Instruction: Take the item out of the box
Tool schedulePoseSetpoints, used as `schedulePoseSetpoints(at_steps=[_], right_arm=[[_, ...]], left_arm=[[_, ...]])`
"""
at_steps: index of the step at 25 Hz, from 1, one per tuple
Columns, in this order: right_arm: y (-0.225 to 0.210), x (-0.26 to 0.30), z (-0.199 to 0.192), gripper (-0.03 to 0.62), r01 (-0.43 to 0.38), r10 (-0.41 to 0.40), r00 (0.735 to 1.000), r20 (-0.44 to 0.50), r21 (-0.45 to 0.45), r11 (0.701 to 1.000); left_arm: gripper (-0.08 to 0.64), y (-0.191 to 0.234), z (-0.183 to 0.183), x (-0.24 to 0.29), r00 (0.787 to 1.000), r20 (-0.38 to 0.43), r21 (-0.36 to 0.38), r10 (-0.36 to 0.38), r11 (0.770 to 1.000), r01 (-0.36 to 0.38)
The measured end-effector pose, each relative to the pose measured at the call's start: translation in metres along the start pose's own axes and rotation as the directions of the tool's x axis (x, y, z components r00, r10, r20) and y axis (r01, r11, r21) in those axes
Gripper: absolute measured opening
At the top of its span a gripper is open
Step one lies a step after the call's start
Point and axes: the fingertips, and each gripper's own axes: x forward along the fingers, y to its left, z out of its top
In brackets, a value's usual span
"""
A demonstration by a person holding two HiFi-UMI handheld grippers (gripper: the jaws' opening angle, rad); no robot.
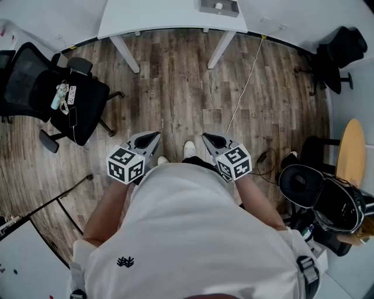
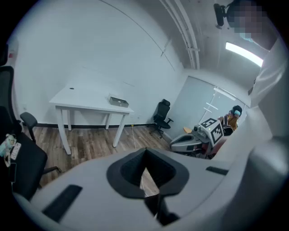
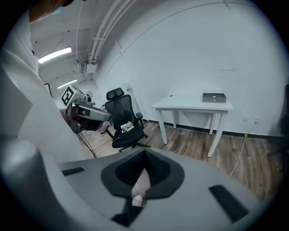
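Note:
A small grey box [image 1: 219,7] rests on the white table [image 1: 169,17] across the room, also visible in the left gripper view as the box [image 2: 118,101] and in the right gripper view as the box [image 3: 213,97]. What it holds cannot be seen from here. Both grippers are held close to the person's torso, far from the table. My left gripper [image 1: 153,137] is shut and empty, its jaws together in its own view [image 2: 145,153]. The right gripper [image 1: 209,138] is likewise shut with nothing in it [image 3: 145,154].
A black office chair [image 1: 64,96] with small items on its seat stands at the left. A cable [image 1: 245,82] runs over the wood floor toward the table. Another black chair [image 1: 336,52], a round wooden top [image 1: 350,152] and dark equipment [image 1: 321,195] crowd the right side.

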Motion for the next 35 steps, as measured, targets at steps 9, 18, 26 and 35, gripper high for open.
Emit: schedulePoseSetpoints(at_steps=[9,18,26,35], right_arm=[[-0.076,-0.018,0.007,0.006,0.012,-0.012,1.0,0.01,0.0,1.0],[-0.12,-0.027,-0.005,0.009,-0.041,0.037,0.999,0.04,0.129,0.991],[-0.152,-0.01,0.013,0.011,0.035,-0.041,0.998,0.038,0.144,0.989],[-0.195,0.022,0.059,0.104,0.174,-0.186,0.982,0.031,0.231,0.957]], left_arm=[[0.006,-0.012,0.045,0.062,1.0,-0.01,0.041,0.028,0.999,-0.028],[0.006,-0.015,0.067,0.104,0.999,-0.024,0.03,0.043,0.999,-0.042],[0.006,0.006,0.092,0.137,0.998,-0.06,0.057,-0.028,0.998,0.031],[0.006,0.058,0.141,0.181,0.978,-0.113,0.105,-0.175,0.977,0.187]])
